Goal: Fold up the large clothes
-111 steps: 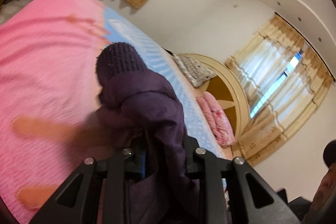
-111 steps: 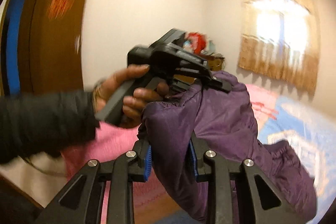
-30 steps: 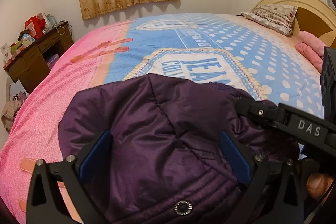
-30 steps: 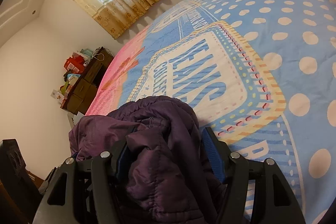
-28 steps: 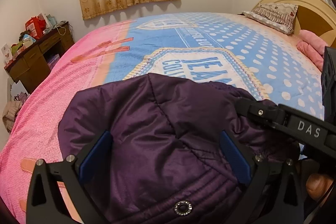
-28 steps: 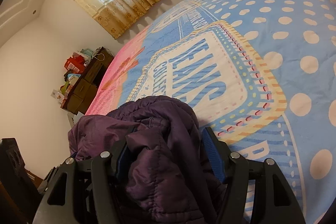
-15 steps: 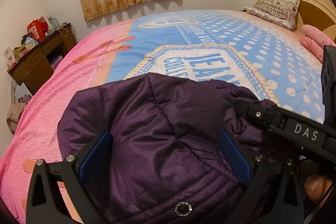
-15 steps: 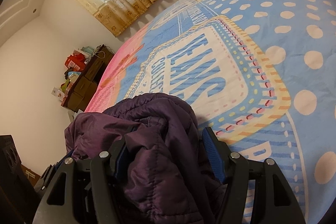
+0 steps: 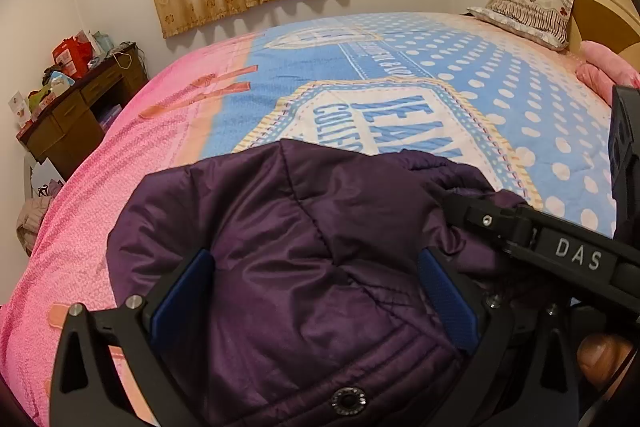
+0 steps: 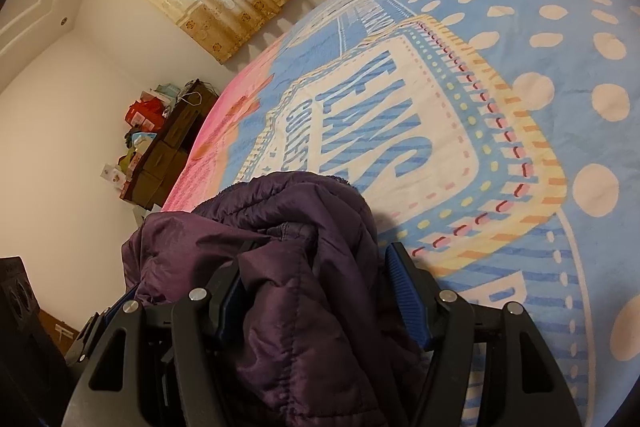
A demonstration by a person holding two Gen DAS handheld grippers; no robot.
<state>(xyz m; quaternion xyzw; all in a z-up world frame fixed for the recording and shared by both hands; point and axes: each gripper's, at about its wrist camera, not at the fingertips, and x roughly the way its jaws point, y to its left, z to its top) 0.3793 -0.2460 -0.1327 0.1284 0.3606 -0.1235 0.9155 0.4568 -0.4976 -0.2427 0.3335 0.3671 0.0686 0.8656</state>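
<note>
A purple padded jacket (image 9: 300, 247) lies bunched on the near edge of the bed (image 9: 400, 67). My left gripper (image 9: 314, 291) stands wide open over it, with the fabric lying between its blue pads and a snap button near the bottom. In the right wrist view a thick bunch of the jacket (image 10: 304, 267) fills the space between the pads, and my right gripper (image 10: 316, 291) is shut on it. One black finger of the right gripper (image 9: 560, 251) rests across the jacket's right side. A person's fingertip (image 9: 600, 355) shows below it.
The bed cover (image 10: 520, 67) is blue with white dots and a lettered patch, and pink on the left. A pillow (image 9: 528, 15) and a pink folded blanket (image 9: 608, 67) lie by the headboard. A cluttered dark desk (image 9: 80, 107) stands against the left wall under the curtained window.
Earlier both grippers held the jacket up in the air, shut on it. Now it rests on the bed and the left jaws are wide apart. Over the last second nothing visibly moved.
</note>
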